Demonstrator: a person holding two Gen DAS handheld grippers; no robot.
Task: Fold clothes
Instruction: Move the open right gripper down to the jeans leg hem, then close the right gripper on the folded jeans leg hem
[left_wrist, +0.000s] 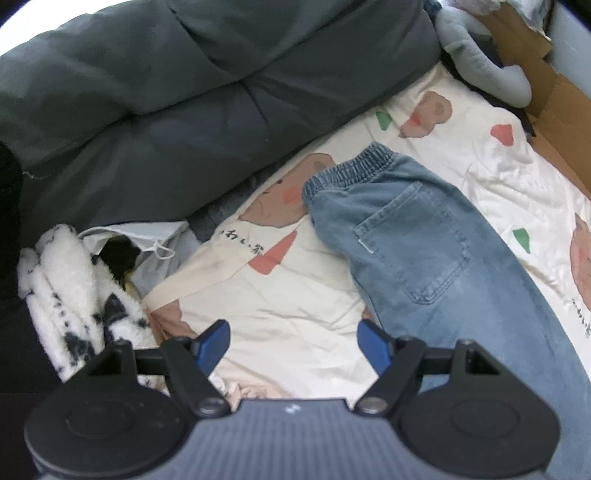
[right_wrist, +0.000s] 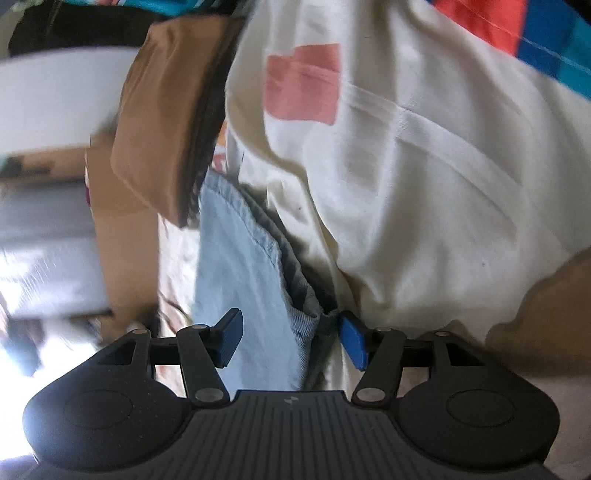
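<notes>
A pair of light blue jeans (left_wrist: 424, 236) lies on a cream printed sheet (left_wrist: 295, 314) covering a bed or sofa seat, beside a dark grey cushion (left_wrist: 184, 92). The elastic waistband sits at the far end, back pocket up, and the jeans look doubled lengthwise, one leg over the other. The left gripper (left_wrist: 293, 345) hovers above bare sheet, jaws open and empty. The right gripper (right_wrist: 291, 338) has its jaws set either side of the denim hem; blur hides whether they pinch it. Folding seems barely begun: the crosswise folds remain.
</notes>
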